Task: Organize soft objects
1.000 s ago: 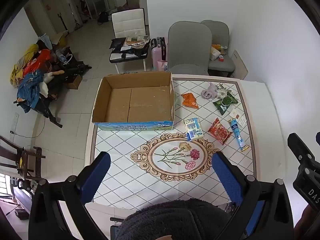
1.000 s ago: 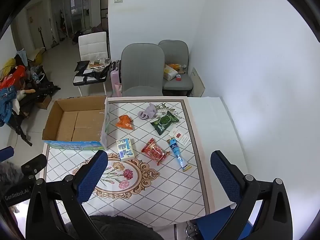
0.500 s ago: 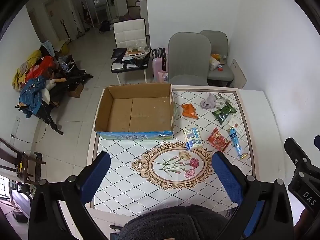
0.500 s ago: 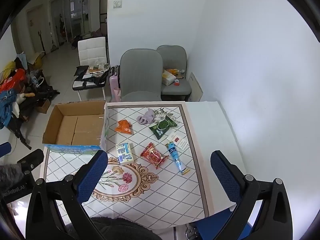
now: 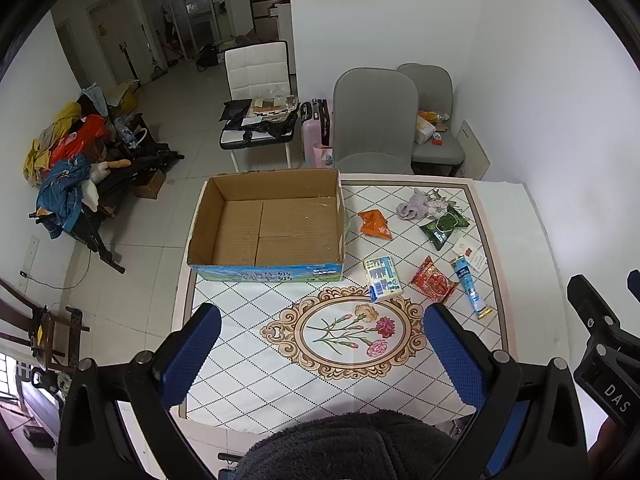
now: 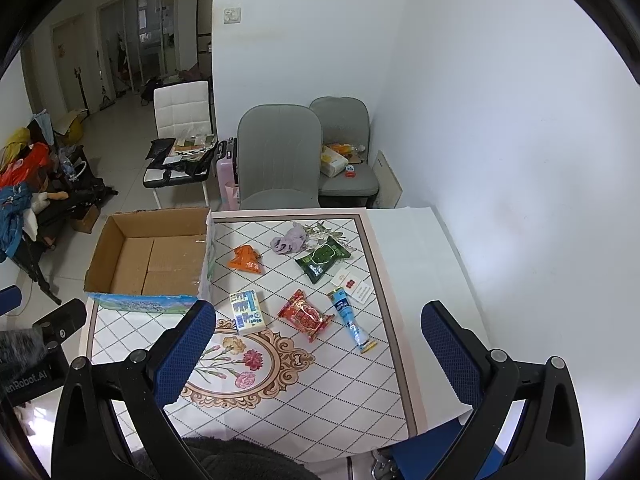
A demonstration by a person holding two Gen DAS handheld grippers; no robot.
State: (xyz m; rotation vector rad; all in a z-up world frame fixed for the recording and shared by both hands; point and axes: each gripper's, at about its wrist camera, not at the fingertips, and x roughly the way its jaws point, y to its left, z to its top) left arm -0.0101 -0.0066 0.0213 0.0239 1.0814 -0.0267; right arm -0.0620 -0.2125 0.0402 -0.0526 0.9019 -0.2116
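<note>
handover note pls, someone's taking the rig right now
Left gripper and right gripper: both open, empty, held high above the table.
Cardboard box sits at the table's left end, nothing in it.
Loose beside it: orange packet, purple cloth, green packet, tissue pack, red packet, blue tube.
Done: nothing packed. Left: everything.

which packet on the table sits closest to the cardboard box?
The orange snack packet, just right of the open cardboard box. The green packet and red packet lie farther right; the white-blue carton is also farther.
</note>
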